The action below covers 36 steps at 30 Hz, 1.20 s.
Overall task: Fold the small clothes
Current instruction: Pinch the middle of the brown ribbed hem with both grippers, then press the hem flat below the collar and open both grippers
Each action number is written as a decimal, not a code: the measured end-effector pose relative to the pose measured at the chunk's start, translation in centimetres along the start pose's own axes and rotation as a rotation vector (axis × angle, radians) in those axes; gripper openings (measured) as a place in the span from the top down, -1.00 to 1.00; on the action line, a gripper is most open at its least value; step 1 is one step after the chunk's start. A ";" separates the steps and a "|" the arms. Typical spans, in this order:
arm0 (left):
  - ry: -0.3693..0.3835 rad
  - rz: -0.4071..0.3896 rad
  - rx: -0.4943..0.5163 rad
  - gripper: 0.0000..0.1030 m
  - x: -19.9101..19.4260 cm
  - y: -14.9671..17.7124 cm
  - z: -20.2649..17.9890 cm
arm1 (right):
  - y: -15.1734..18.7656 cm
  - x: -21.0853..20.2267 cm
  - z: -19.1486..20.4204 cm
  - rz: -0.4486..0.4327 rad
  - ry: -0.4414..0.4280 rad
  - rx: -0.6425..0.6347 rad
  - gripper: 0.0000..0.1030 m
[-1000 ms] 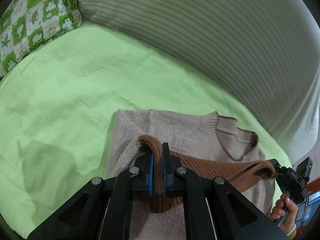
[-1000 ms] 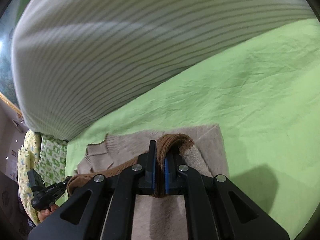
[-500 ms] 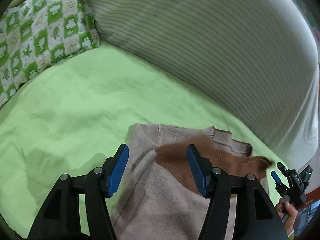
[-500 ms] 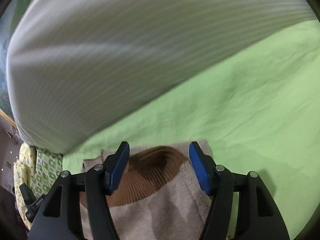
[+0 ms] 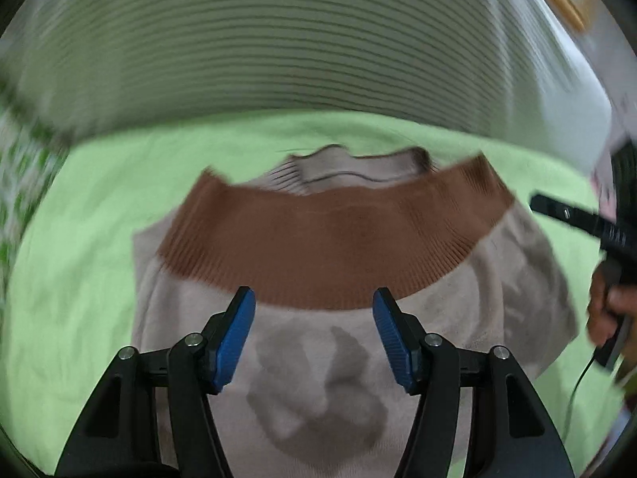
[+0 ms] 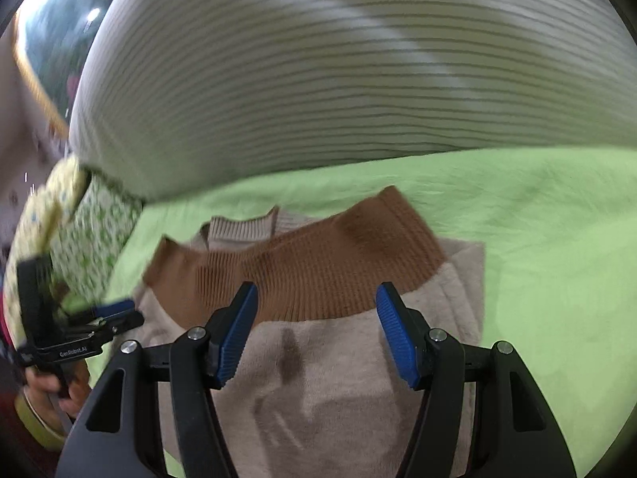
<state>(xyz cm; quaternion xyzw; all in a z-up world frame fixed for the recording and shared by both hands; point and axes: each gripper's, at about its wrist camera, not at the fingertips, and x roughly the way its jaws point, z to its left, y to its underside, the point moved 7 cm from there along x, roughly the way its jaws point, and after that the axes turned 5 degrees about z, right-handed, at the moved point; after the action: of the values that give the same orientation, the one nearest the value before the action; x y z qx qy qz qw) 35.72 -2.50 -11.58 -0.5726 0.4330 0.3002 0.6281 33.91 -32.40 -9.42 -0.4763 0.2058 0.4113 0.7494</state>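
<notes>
A small beige sweater [image 5: 318,378] lies folded on the green sheet [image 5: 87,239], its brown ribbed hem [image 5: 330,247] laid up across the chest just below the neckline [image 5: 338,163]. My left gripper [image 5: 312,298] hovers over the sweater with its jaws opening and nothing between the blue pads. In the right wrist view the same sweater [image 6: 338,378] and brown hem [image 6: 310,271] lie below my right gripper [image 6: 316,292], which is open and empty. Each view is blurred by motion.
A large striped cushion [image 5: 298,40] rises behind the sweater. A green and white patterned pillow [image 6: 99,239] lies at the left. A hand [image 5: 605,306] holds the other gripper at the right edge of the left wrist view. Bare green sheet [image 6: 557,239] spreads to the right.
Both grippers were shut on the brown hem, then let it go and opened. They have pulled back and up, and the hem now lies flat across the sweater.
</notes>
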 end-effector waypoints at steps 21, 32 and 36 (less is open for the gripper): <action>0.076 0.073 -0.140 -0.46 2.7 0.9 2.4 | -0.7 6.9 6.5 0.101 -0.010 -0.284 -0.23; -0.059 0.139 -0.057 0.43 9.2 -3.4 -1.3 | -0.2 11.5 5.5 0.199 0.133 -0.345 0.46; -0.060 0.081 -0.089 0.85 8.5 -5.1 -0.8 | -2.4 10.4 5.1 0.114 0.097 -0.265 0.92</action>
<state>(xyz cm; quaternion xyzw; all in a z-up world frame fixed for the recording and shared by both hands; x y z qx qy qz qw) 43.77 -5.17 -16.78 -0.5729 0.4230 0.3614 0.6018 41.47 -24.05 -13.01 -0.5778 0.2123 0.4535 0.6446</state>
